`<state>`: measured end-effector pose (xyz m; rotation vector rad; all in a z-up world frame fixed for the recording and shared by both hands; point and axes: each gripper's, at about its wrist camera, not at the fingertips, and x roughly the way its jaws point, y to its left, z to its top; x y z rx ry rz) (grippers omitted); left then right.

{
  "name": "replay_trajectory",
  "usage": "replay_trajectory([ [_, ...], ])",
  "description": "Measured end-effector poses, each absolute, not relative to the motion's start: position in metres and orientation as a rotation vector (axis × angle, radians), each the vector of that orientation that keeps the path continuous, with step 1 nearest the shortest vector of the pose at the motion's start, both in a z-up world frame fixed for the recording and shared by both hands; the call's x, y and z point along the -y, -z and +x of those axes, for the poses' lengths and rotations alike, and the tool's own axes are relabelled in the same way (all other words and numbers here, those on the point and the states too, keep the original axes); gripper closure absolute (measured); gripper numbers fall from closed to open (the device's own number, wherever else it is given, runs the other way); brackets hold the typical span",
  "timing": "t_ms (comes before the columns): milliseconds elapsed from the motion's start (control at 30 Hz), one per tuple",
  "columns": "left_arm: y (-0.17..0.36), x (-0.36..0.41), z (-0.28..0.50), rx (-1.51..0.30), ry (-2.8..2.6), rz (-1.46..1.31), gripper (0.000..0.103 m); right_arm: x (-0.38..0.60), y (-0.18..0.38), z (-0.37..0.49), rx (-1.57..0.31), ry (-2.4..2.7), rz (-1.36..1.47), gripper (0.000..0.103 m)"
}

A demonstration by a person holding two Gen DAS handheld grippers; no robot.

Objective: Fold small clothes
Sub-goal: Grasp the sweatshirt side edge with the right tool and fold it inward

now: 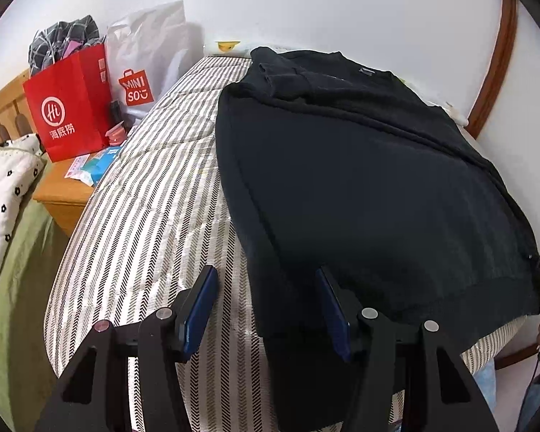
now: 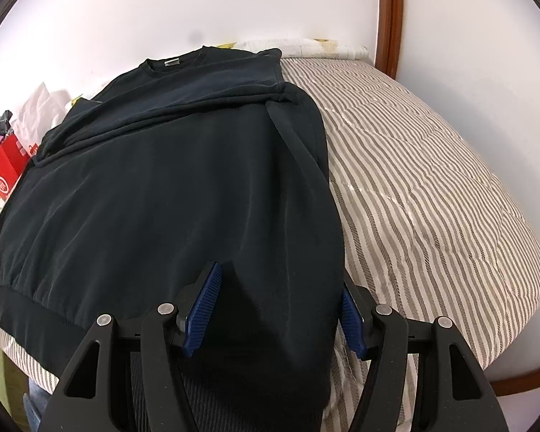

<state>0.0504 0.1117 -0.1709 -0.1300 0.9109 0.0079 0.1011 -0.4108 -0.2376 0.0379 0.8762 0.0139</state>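
The left gripper [image 1: 266,309] stands with its blue pads apart over the near left corner of the black sweater [image 1: 360,187], one pad above bare striped mattress [image 1: 144,216], the other above the hem, nothing pinched between them. The right gripper [image 2: 280,309] is likewise spread, straddling the sweater's [image 2: 169,187] near right corner where the cloth hangs over the mattress [image 2: 432,198] edge; its pads do not look pressed on the fabric. The sweater lies flat across the mattress, collar toward the wall. Its sleeves appear already folded in across the chest, so the side folds look done. What seems left is taking the hem at both corners and carrying it up toward the collar. A red bag [image 1: 68,104] stands well left of the sweater.
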Motion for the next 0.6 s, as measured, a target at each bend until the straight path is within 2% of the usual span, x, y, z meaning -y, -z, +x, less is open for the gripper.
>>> replay_trajectory([
  [133,0.172,-0.103,0.052,-0.903,-0.041,-0.093,0.051,0.408,0.236,0.107,-0.872,-0.030,0.032,0.064],
  [200,0.172,-0.100,0.050,-0.902,-0.042,-0.080,0.056,0.407,0.236,0.107,-0.872,-0.035,0.028,0.067],
  [267,0.171,-0.097,0.046,-0.906,-0.028,-0.078,0.069,0.406,0.236,0.104,-0.870,-0.037,0.030,0.070],
  [400,0.171,-0.095,0.037,-0.893,-0.018,-0.065,0.079,0.407,0.235,0.094,-0.863,-0.061,0.014,0.086],
  [433,0.170,-0.097,0.038,-0.896,-0.023,-0.079,0.087,0.407,0.235,0.091,-0.861,-0.069,0.018,0.089],
  [600,0.166,-0.114,0.039,-0.916,-0.002,-0.208,0.092,0.417,0.231,0.087,-0.850,-0.085,0.075,0.093],
])
